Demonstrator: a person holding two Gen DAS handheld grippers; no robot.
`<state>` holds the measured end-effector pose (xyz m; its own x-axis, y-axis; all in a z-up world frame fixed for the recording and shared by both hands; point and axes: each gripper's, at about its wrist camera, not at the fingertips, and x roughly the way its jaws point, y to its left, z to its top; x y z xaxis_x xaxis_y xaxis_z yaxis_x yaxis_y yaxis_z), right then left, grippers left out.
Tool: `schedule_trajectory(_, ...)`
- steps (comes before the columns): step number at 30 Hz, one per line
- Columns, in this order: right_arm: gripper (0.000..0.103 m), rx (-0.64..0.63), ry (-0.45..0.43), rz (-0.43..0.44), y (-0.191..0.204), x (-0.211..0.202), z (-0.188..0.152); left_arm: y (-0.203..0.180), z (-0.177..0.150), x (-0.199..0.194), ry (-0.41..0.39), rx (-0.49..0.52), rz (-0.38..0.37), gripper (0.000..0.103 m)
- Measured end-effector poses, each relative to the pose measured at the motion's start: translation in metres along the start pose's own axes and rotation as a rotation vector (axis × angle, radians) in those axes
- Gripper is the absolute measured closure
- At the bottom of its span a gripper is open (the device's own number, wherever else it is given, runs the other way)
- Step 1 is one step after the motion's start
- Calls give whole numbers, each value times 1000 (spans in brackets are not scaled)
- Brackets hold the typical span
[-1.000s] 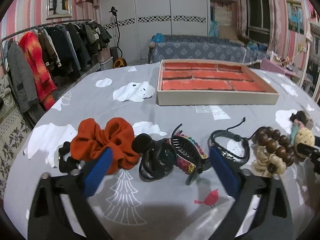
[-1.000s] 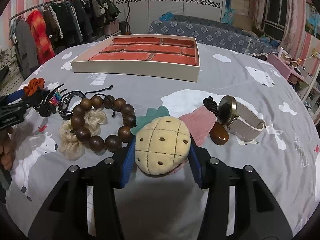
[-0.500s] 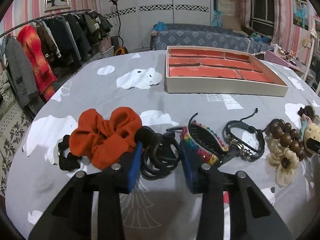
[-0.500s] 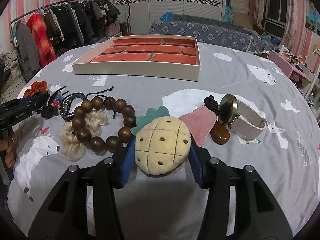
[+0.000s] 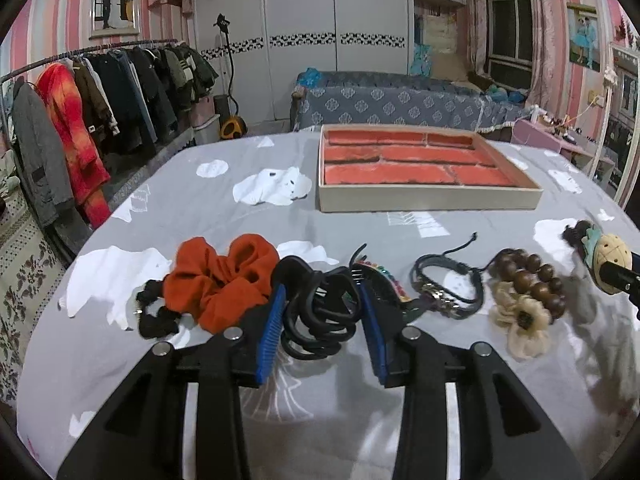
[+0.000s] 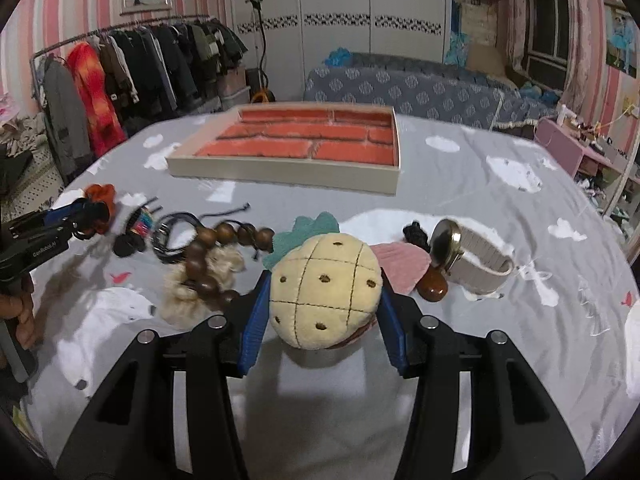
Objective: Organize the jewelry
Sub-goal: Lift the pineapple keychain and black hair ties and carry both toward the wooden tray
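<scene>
My left gripper (image 5: 320,320) is shut on a black hair claw clip (image 5: 318,320) lying on the grey cloth. An orange scrunchie (image 5: 224,276) lies just left of it, a rainbow clip (image 5: 380,280) and a black cord bracelet (image 5: 446,286) just right. My right gripper (image 6: 322,304) is shut on a plush pineapple hair piece (image 6: 324,296) and holds it slightly raised. Wooden beads (image 6: 208,264) on a cream scrunchie (image 6: 192,300) lie left of it, a beige-strap watch (image 6: 464,256) right. The tray with a red lining (image 5: 424,168) stands beyond, also in the right wrist view (image 6: 296,148).
A pink tassel (image 6: 400,264) and a brown stone (image 6: 434,286) lie beside the watch. A black scrunchie (image 5: 154,316) lies at far left. A clothes rack (image 5: 80,96) stands left of the table and a sofa (image 5: 400,104) behind it.
My left gripper moved forward and shut on the black claw clip. My right gripper has lifted the plush pineapple slightly; the beads beside it have shifted.
</scene>
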<state>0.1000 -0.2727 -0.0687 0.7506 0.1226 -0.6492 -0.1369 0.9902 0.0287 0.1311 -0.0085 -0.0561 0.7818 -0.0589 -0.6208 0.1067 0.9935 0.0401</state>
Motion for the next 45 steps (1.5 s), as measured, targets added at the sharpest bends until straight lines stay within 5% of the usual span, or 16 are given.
schedule_trajectory(19,53,-35,-144,17,29,-117,-23,-27,-14,-112,-138,34,-31,65)
schedule_trajectory(45,53,-10,-178,-6,19,-128,-25,-49,-13,-126,-176,52,-63,65)
